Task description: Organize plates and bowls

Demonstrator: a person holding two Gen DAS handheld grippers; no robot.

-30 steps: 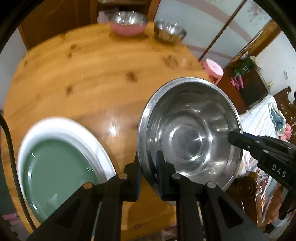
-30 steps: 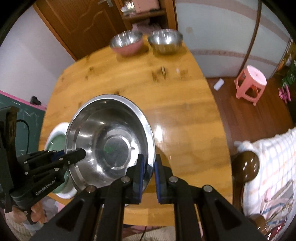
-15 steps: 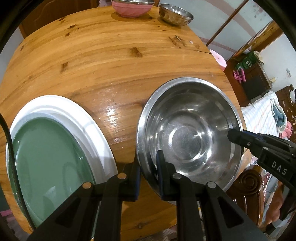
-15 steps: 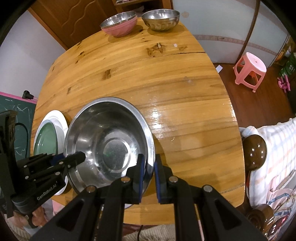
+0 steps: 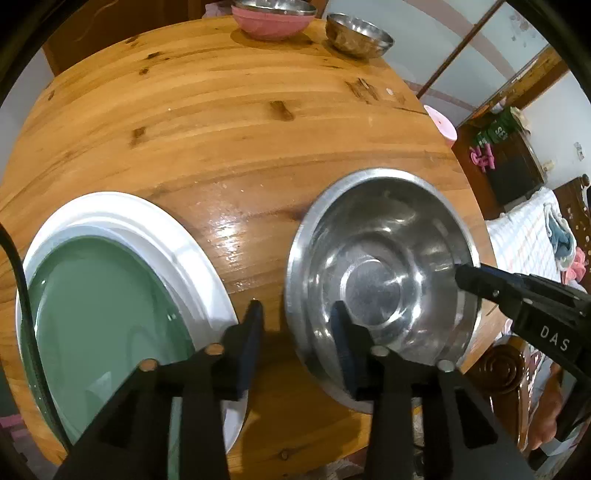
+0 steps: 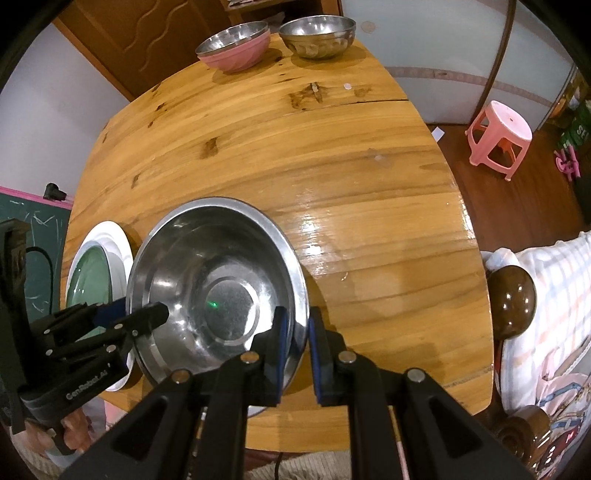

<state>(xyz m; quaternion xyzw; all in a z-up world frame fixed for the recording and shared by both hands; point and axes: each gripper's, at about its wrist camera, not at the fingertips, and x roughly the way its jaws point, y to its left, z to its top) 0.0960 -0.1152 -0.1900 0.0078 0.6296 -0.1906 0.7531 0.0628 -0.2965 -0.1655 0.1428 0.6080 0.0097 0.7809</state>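
A large steel bowl [image 5: 373, 291] [image 6: 221, 291] rests on the round wooden table [image 5: 240, 129] [image 6: 332, 184] near its front edge. My left gripper [image 5: 297, 325] straddles the bowl's left rim; its jaws are opening and the pads stand off the metal. My right gripper [image 6: 299, 328] straddles the right rim, jaws also opening, with thin gaps on both sides. Each gripper shows in the other's view, the left gripper [image 6: 147, 314] and the right gripper [image 5: 469, 277]. Left of the bowl a green plate [image 5: 103, 314] [image 6: 92, 273] lies on a white plate [image 5: 147, 218] [image 6: 118, 240].
At the table's far edge stand a pink bowl [image 5: 271, 22] [image 6: 236, 51] with a steel bowl nested in it and a small steel bowl [image 5: 356, 35] [image 6: 317, 37]. A pink stool [image 6: 498, 136] is on the floor to the right. A dark wooden chair post [image 6: 513, 306] is by the near right edge.
Both grippers were shut on the big bowl's rim; now both pairs of jaws have parted from it. The bowl sits on the table beside the plates.
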